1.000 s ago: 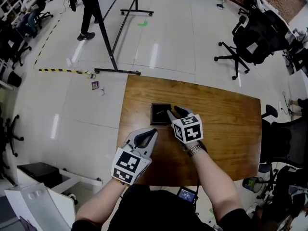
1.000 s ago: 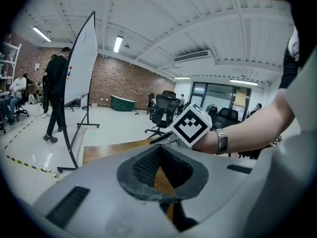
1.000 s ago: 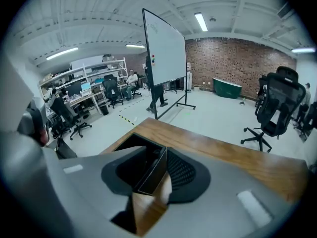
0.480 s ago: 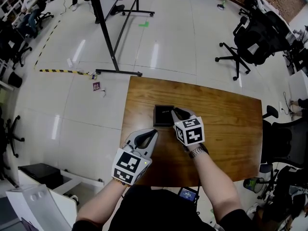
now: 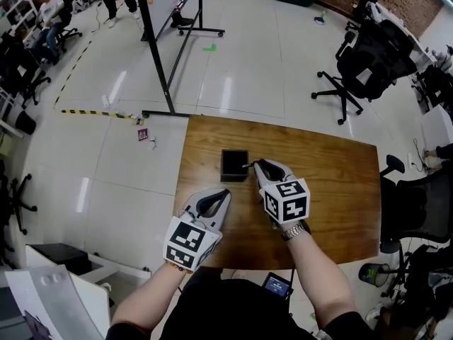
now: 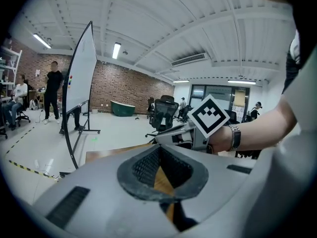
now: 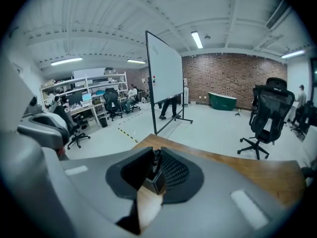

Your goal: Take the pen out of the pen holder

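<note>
The right gripper (image 5: 256, 164), at the centre of the head view, has its jaws pressed together on the pen. In the right gripper view the right gripper (image 7: 154, 163) shows both pads pressing a thin dark shaft, with a little daylight left beside it.

The wooden bench (image 5: 333, 168) fills the middle of the head view and carries only 1 item.

The left gripper (image 5: 225, 192) hangs lower left of centre, well apart from the holder, with its tips meeting and nothing pinched. In its own view the left gripper (image 6: 158, 150) shows only bench wood through the gap behind the tips.

The black square pen holder (image 5: 233, 178) stands upright just left of the right gripper's tips. In the right gripper view the pen holder (image 7: 157, 181) sits right below the jaws. Its inside is dark, and I cannot tell whether anything else is in it.

The pen (image 5: 247, 166) runs from the holder's right rim to the gripper tips. In the right gripper view the pen (image 7: 155, 158) stands nearly upright, lower end in the holder. Judging from this, the pull should run along that axis, up and clear of the rim, and the right hand is the nearer 1.
</note>
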`<state>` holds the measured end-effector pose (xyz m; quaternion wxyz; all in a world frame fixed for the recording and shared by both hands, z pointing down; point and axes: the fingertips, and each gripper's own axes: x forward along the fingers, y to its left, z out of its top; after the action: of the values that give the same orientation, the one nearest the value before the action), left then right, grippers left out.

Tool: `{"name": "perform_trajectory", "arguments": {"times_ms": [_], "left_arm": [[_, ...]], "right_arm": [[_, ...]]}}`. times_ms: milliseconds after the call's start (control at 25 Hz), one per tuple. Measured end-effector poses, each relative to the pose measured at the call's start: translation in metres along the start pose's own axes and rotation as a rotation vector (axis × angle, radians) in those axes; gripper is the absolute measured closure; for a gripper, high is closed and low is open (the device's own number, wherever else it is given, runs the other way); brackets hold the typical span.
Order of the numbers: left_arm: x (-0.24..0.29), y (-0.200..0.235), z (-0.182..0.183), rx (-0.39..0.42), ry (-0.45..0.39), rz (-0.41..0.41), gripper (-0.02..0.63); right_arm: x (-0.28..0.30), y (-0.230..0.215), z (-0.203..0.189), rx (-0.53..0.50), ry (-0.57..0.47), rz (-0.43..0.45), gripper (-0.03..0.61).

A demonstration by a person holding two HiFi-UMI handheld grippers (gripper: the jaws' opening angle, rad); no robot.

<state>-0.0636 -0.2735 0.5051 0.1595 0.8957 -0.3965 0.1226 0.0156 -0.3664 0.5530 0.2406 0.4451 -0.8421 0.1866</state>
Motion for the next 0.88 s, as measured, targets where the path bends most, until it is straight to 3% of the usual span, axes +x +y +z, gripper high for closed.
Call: {"name": "perform_trajectory", "arguments": {"times_ms": [360,880], "left_arm": [[-0.058,-0.097,0.008,0.046,-0.057,0.080,0.609],[-0.145,-0.215,-0.012,0.066,-0.100,0.160,0.609]], "right_arm": [[-0.136,0.038,0.002,-0.014,-0.170,0.076,0.532],[-0.309,0.107,-0.042,-0.039,-0.303,0.205,0.532]]}}
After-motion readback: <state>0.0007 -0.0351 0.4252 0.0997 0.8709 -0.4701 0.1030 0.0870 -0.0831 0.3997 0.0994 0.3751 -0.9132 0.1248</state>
